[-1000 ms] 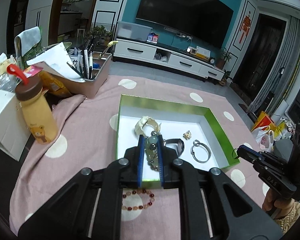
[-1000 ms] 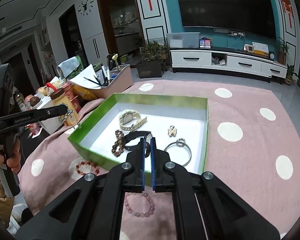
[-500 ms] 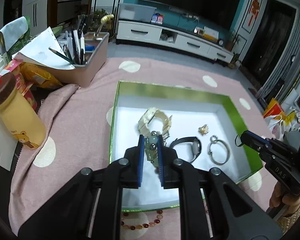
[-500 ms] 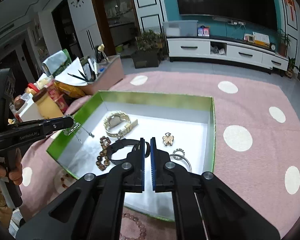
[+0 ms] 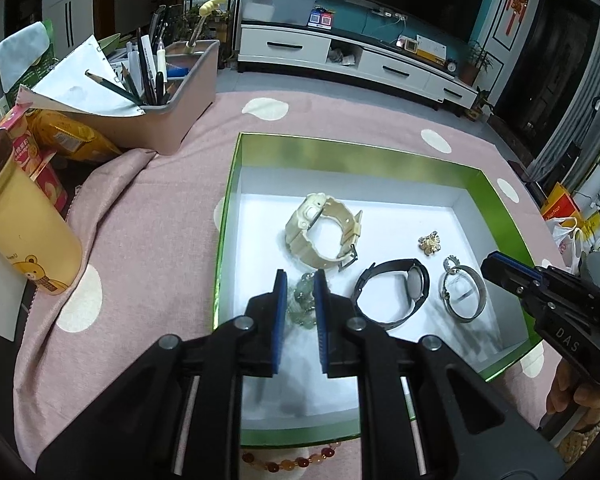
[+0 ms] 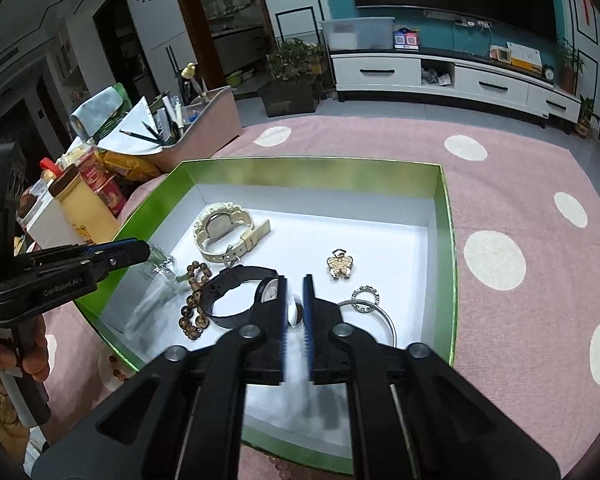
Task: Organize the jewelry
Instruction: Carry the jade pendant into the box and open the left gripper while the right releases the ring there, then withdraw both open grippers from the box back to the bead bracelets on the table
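Each fisheye camera sits behind its own gripper's black fingers, looking steeply down and close over the open green-walled, white-floored cardboard box (image 5: 496, 196) (image 6: 444, 216) on the pink polka-dot tablecloth (image 5: 148, 208) (image 6: 520, 184). The left view faces toward one o'clock, the right toward eleven, roughly. Both share the box and the white television cabinet (image 5: 380, 64) (image 6: 460, 76) at twelve.

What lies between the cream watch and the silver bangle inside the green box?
The black watch lies between the cream watch and the silver bangle, on the green box floor; the left wrist view shows it.
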`<state>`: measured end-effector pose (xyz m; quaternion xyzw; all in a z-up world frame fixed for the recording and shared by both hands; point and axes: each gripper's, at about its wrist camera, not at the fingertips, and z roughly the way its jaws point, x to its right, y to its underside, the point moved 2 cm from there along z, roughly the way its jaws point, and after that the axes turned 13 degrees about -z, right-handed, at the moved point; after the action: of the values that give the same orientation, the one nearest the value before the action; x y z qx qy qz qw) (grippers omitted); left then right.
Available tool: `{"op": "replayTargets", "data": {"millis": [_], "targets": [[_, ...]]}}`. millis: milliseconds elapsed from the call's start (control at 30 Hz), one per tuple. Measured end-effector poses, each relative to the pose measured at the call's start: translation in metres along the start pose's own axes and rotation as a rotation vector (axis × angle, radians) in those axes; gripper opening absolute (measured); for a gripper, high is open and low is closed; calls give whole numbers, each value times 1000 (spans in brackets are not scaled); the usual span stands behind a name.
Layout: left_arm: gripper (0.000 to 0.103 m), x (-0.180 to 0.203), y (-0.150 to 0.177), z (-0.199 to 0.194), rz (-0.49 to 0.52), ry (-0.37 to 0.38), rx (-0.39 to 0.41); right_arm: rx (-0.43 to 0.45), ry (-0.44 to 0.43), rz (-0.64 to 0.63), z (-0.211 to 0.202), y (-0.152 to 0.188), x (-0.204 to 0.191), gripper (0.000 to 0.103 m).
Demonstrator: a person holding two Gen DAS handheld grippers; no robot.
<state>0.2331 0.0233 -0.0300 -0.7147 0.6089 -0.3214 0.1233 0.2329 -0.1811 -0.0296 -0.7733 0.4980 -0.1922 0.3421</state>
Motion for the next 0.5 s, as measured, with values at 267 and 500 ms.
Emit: {"op": "replayTargets", "data": {"millis": [267,500], "targets": [[45,0,0,-11,-5,13,24,29,3,53,-14,8,10,30],[64,0,7,-31,-9,27,51,64,12,95,-42,21,19,37]]}}
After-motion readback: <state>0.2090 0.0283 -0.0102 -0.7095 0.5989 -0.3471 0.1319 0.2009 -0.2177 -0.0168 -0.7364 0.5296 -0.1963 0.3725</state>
